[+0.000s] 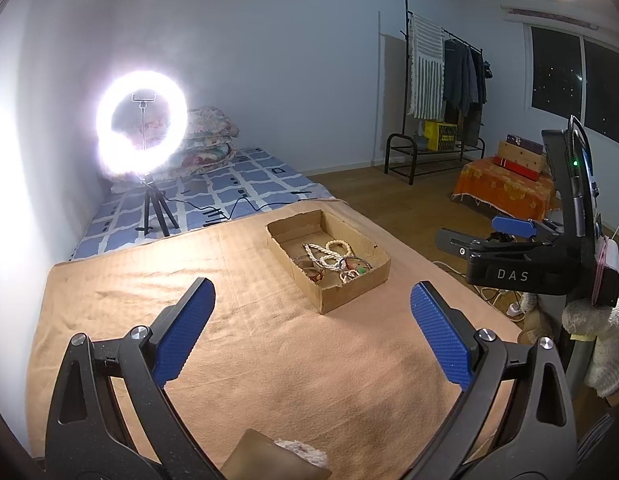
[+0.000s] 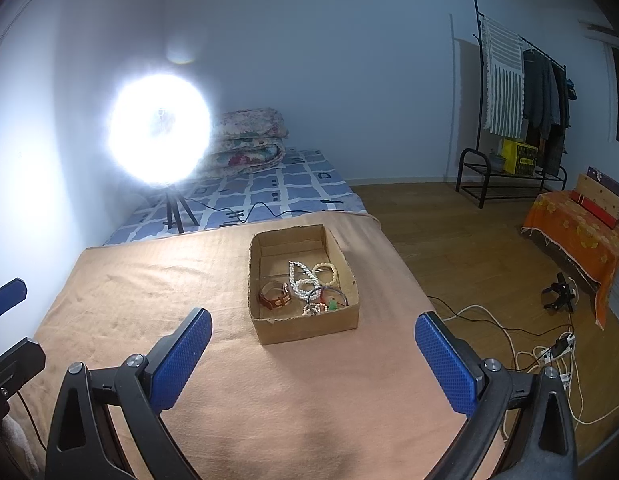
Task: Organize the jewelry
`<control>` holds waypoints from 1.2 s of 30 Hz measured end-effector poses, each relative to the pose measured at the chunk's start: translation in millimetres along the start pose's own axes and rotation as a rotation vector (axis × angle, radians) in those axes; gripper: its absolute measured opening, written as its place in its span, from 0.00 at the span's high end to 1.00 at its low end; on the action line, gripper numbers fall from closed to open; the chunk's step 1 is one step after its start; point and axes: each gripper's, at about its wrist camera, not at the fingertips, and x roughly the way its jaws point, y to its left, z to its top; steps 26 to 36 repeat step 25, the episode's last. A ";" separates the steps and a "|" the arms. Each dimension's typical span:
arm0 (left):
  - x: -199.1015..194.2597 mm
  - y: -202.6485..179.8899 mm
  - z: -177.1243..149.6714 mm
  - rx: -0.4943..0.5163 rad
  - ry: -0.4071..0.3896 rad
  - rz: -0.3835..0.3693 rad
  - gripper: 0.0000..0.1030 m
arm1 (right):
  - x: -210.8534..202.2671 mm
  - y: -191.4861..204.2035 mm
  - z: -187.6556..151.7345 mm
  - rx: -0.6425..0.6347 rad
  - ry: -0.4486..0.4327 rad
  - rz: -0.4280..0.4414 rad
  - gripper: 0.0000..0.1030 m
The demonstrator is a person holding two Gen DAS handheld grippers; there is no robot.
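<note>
I hold both grippers above the peach cloth [image 2: 149, 280] on the table, and the left gripper [image 1: 311, 312] and the right gripper [image 2: 313, 346] each have their blue jaws wide apart with nothing between them. The jewelry [image 2: 309, 284] lies all together inside the shallow cardboard box [image 2: 309, 330], which stands on the cloth in front of both grippers, well apart from their fingertips. In the box I see a white bead necklace [image 2: 299, 276], a cream bead bracelet [image 2: 329, 270], a brown leather band [image 2: 274, 299] and a thin bangle [image 2: 335, 292].

left gripper [image 1: 311, 304] — black frame, silver screws | blue dimpled pads | right gripper [image 2: 313, 338] — same, "DAS" marking
</note>
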 end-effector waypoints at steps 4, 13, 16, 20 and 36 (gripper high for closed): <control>0.8 0.0 0.4 0.001 0.003 0.000 0.03 | 1.8 0.8 -0.6 0.003 0.002 0.002 0.00; 0.5 0.5 0.0 0.005 0.001 0.004 0.03 | 3.3 0.6 -2.6 -0.002 0.007 0.003 0.00; 0.2 -0.2 -1.0 0.005 0.000 0.004 0.03 | 3.6 0.6 -2.6 0.002 0.006 0.005 0.00; -1.6 2.1 -1.2 0.014 -0.018 0.018 0.03 | 4.9 1.0 -3.9 0.005 0.007 0.007 0.00; -5.1 7.7 -2.3 0.027 -0.037 0.040 0.03 | 5.7 1.7 -4.8 0.006 0.009 0.006 0.00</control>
